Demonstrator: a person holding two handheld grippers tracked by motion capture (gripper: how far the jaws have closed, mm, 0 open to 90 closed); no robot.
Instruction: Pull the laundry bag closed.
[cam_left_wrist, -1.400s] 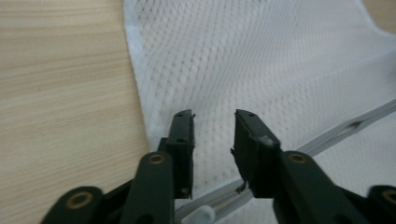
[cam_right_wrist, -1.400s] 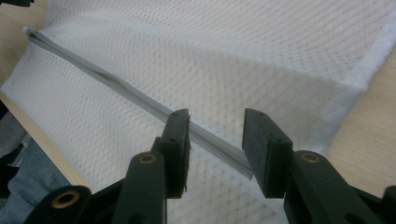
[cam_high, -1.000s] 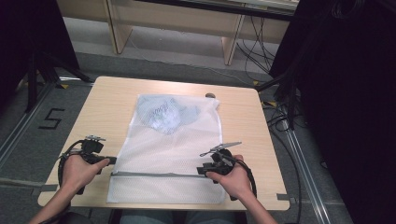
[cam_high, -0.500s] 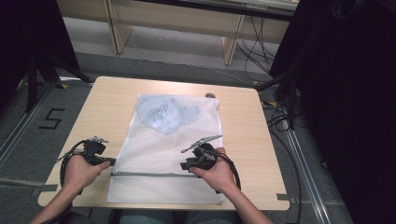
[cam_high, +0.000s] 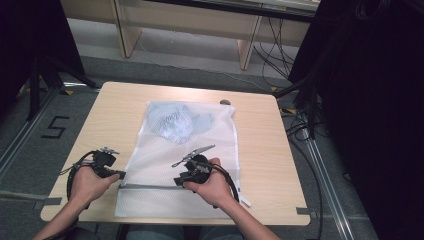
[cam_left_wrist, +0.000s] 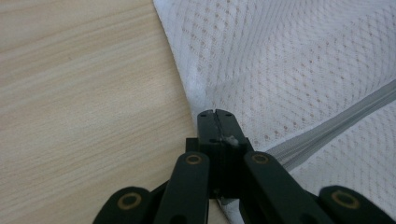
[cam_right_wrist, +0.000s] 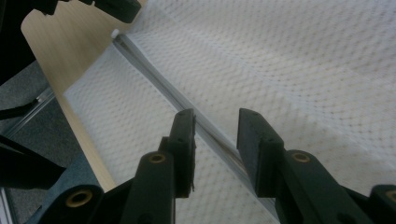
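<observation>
High view: white mesh laundry bag (cam_high: 186, 160) flat on the wooden table (cam_high: 260, 135), with bluish folded clothing (cam_high: 176, 120) showing through its far end and a grey zipper (cam_high: 150, 186) crossing its near end from left to right. Left gripper (cam_high: 119, 174) at the bag's left edge, right where the zipper begins, held in the left hand (cam_high: 90, 182). Right gripper (cam_high: 179, 181) over the middle of the zipper line, well inside the bag's outline, in the right hand (cam_high: 210, 185). Against the earlier high views: right gripper shifted leftward along the zipper from near the bag's right edge to its middle; left gripper in the same spot; bag and clothing unmoved.

Left gripper view: jaws pressed together, pinching the bag's edge seam just beside the zipper's end; a small pale bit, perhaps the zipper's end, caught between the pads. Mesh spreading away to the right, bare table (cam_left_wrist: 84, 93) to the left.

Right gripper view: jaws apart, having just been closing, with the zipper (cam_right_wrist: 187, 109) running diagonally between them and neither pad visibly pressing on it. Slider not distinguishable. Mesh on both sides of the zipper, its white end stop (cam_right_wrist: 114, 33) far off near the left gripper (cam_right_wrist: 112, 8), table edge and grey floor (cam_right_wrist: 28, 98) at the left.
</observation>
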